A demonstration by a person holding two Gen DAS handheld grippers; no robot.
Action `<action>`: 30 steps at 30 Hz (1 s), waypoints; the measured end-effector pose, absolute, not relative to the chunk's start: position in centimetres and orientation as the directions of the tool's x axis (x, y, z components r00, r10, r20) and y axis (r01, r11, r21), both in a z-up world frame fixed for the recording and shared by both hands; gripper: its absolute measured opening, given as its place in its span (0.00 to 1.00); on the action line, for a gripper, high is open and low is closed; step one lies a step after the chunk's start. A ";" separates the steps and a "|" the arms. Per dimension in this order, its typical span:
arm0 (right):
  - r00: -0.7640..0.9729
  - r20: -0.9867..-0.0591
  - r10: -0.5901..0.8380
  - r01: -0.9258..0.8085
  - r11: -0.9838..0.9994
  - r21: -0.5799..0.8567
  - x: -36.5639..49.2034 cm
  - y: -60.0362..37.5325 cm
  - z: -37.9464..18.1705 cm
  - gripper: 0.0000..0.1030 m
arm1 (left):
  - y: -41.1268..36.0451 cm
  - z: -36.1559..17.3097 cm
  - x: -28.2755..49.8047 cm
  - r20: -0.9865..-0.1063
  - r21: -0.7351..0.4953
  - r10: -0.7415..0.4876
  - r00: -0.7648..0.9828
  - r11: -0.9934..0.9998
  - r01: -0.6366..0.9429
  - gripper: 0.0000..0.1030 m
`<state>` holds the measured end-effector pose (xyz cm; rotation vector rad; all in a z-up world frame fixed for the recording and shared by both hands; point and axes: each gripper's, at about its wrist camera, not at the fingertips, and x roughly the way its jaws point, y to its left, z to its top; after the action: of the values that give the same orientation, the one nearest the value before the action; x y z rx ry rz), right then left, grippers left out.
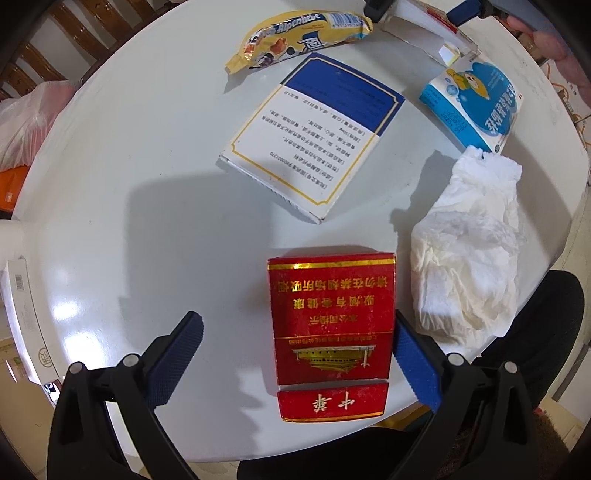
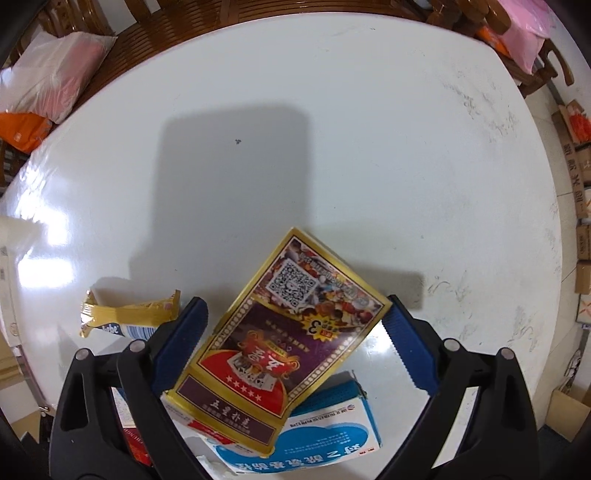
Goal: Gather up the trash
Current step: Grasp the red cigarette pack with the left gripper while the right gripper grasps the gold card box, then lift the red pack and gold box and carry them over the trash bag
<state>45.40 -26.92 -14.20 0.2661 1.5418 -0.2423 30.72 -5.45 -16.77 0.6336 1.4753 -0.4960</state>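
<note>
In the left wrist view my left gripper (image 1: pixel 295 328) is open around a red cigarette pack (image 1: pixel 330 332) lying on the white round table (image 1: pixel 147 184); its right finger touches the pack's side, its left finger stands apart. Beyond lie a blue-and-white box (image 1: pixel 314 136), a yellow candy wrapper (image 1: pixel 299 37), a light-blue medicine box (image 1: pixel 474 101) and a crumpled white tissue (image 1: pixel 469 254). In the right wrist view my right gripper (image 2: pixel 295 317) holds a gold-edged playing-card box (image 2: pixel 280 339) tilted between its fingers. Below it lie the light-blue medicine box (image 2: pixel 332 432) and the yellow wrapper (image 2: pixel 129 317).
Wooden chairs (image 2: pixel 147 22) and plastic bags (image 2: pixel 51 70) stand behind the table. Cardboard boxes (image 2: pixel 580 192) are stacked at the right on the floor. A dark chair (image 1: pixel 546 332) sits at the table's near edge beside the tissue.
</note>
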 end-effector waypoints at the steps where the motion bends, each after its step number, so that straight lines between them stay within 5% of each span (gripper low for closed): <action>1: 0.015 -1.000 0.006 0.314 0.949 0.010 45.4 -26.7 -14.3 0.90 | -5.3 -16.8 30.9 -0.996 0.085 0.072 0.048 0.747 0.659 0.93; 11: 0.047 -0.998 -0.040 0.253 0.967 -0.027 44.4 -25.9 -14.0 0.78 | -5.0 -16.5 31.2 -0.997 0.071 0.058 0.042 0.747 0.661 0.89; 20: 0.090 -0.995 -0.036 0.240 0.971 -0.014 44.1 -26.1 -13.7 0.68 | -5.4 -15.6 30.9 -1.000 0.008 0.004 0.008 0.756 0.655 0.55; 30: 0.118 -0.993 -0.032 0.234 0.972 -0.003 44.3 -26.3 -13.0 0.64 | -4.9 -14.9 32.5 -1.000 -0.016 -0.019 -0.002 0.797 0.603 0.53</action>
<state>44.32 -26.33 -13.02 0.1687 1.4419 -0.1961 32.45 -4.90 -14.86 0.4915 1.5059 -0.5215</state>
